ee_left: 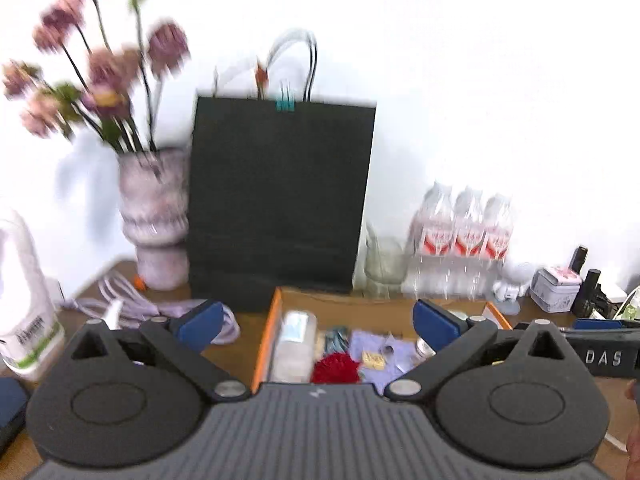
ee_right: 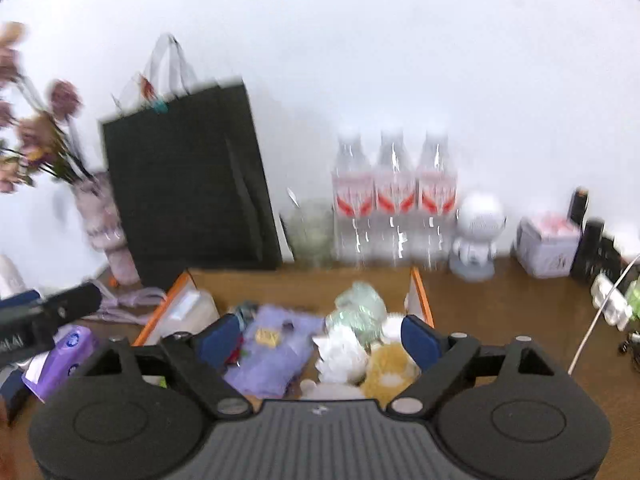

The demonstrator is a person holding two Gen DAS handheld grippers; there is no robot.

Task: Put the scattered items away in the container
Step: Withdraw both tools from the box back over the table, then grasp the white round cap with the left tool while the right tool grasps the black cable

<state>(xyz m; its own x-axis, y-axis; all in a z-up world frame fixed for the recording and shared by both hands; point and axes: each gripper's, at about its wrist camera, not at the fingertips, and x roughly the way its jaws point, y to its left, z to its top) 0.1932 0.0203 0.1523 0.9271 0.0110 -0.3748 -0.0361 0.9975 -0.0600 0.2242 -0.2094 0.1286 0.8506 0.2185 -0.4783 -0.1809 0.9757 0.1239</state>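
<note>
An orange-edged cardboard box (ee_left: 272,320) sits on the wooden table and holds a clear plastic case (ee_left: 294,344), a red pompom (ee_left: 335,367), a purple cloth (ee_left: 380,350) and a small yellow item (ee_left: 373,360). My left gripper (ee_left: 318,326) is open and empty, hovering over the box's near left part. In the right wrist view the box (ee_right: 420,292) also holds white (ee_right: 340,350), yellow (ee_right: 390,364) and green (ee_right: 360,308) fluffy items. My right gripper (ee_right: 320,338) is open and empty above them. A purple packet (ee_right: 60,356) lies outside the box at the left.
A black paper bag (ee_left: 280,200) stands behind the box, with a flower vase (ee_left: 156,216) to its left and three water bottles (ee_left: 464,236) and a glass jar (ee_left: 384,260) to its right. A white figurine (ee_right: 478,232), a tin (ee_right: 546,246) and cables (ee_left: 132,304) crowd the table.
</note>
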